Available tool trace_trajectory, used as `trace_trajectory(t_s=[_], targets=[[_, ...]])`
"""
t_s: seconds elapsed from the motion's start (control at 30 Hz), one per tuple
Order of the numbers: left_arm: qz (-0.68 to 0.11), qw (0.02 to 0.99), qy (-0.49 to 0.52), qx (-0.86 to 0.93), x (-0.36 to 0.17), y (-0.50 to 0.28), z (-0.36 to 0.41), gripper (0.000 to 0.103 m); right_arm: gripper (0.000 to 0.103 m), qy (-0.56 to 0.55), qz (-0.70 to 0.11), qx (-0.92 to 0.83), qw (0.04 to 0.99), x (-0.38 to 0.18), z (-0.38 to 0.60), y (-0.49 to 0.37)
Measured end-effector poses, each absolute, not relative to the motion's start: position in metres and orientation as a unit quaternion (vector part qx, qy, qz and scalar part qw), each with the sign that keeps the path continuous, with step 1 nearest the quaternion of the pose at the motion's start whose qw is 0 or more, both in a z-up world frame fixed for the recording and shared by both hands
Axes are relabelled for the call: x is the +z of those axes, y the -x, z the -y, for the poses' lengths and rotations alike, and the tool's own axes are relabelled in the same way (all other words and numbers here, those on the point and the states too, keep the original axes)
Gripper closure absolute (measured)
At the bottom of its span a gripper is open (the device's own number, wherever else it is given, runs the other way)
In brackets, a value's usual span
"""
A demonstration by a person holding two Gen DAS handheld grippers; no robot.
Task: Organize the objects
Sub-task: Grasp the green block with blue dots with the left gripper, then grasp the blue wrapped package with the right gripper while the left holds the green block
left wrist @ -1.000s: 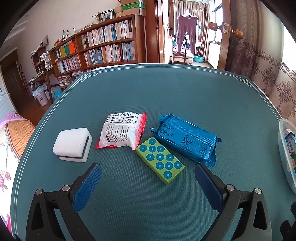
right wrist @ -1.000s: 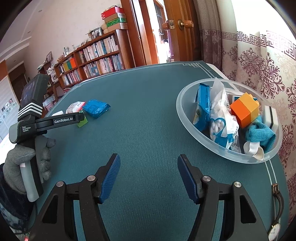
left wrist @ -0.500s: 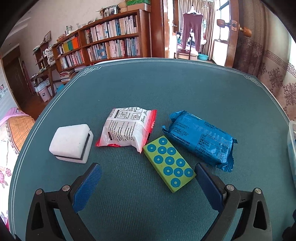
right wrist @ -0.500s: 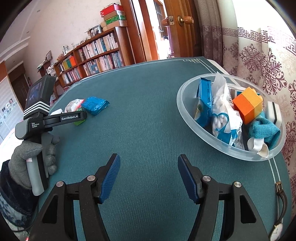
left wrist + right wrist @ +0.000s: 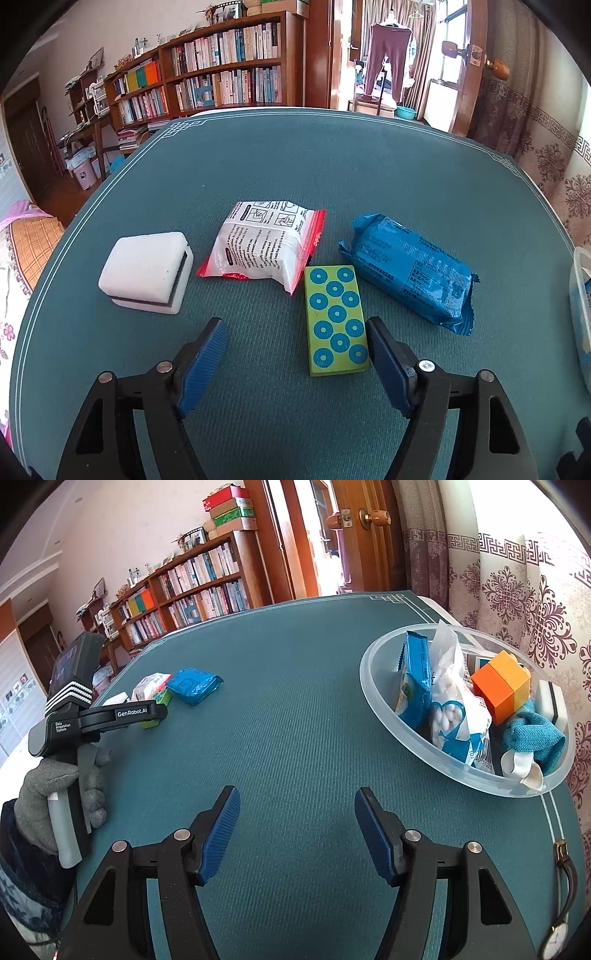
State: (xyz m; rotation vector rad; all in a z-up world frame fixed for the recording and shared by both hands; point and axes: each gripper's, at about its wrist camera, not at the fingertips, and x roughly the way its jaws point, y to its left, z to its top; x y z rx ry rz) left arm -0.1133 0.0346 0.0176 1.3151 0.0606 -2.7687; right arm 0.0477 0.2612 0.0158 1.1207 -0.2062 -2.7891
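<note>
Your left gripper (image 5: 297, 352) hangs with its fingers spread wide and nothing between them, and the flat green rectangular block with blue dots (image 5: 335, 319) lies on the teal table cloth (image 5: 332, 177) just inside the right finger, its far end touching the white and red plastic packet (image 5: 264, 245). It looks stiff, light and smooth-sided, so take it across its two long edges near the middle. Your right gripper (image 5: 295, 830) is also wide and empty, near the clear plastic bowl (image 5: 380, 694) on the right.
</note>
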Motion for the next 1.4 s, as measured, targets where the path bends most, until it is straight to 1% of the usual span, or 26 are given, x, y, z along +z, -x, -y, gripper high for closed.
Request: trace_trajectory(t_s=[0.03,0.13,0.2,0.3,0.37,0.57,0.67,1.4], targets=[[-0.020,0.038,-0.428,-0.903,0.018,0.114,-0.034,0.025,0.037,-0.372,0.068,-0.924,0.064,0.016,-0.261,-0.048],[-0.016,0.035,-0.424,-0.905,0.018,0.115,-0.036,0.035,0.037,-0.373,0.069,-0.923,0.064,0.015,-0.261,-0.047],[-0.014,0.033,-0.422,-0.906,0.018,0.114,-0.036,0.036,0.037,-0.374,0.067,-0.923,0.064,0.014,-0.260,-0.047],[-0.013,0.026,-0.420,-0.907,0.019,0.113,-0.036,0.041,0.037,-0.375,0.065,-0.923,0.064,0.014,-0.260,-0.047],[-0.010,0.020,-0.417,-0.909,0.020,0.112,-0.038,0.053,0.037,-0.375,0.064,-0.923,0.064,0.014,-0.259,-0.047],[0.008,0.015,-0.415,-0.910,0.021,0.105,-0.043,0.069,0.037,-0.376,0.063,-0.922,0.064,0.012,-0.258,-0.048],[0.010,0.007,-0.414,-0.910,0.021,0.100,-0.043,0.072,0.037,-0.377,0.062,-0.922,0.065,0.011,-0.256,-0.048],[-0.020,-0.017,-0.416,-0.909,0.020,0.096,-0.035,0.072,0.037,-0.380,0.054,-0.921,0.068,0.009,-0.252,-0.046]])
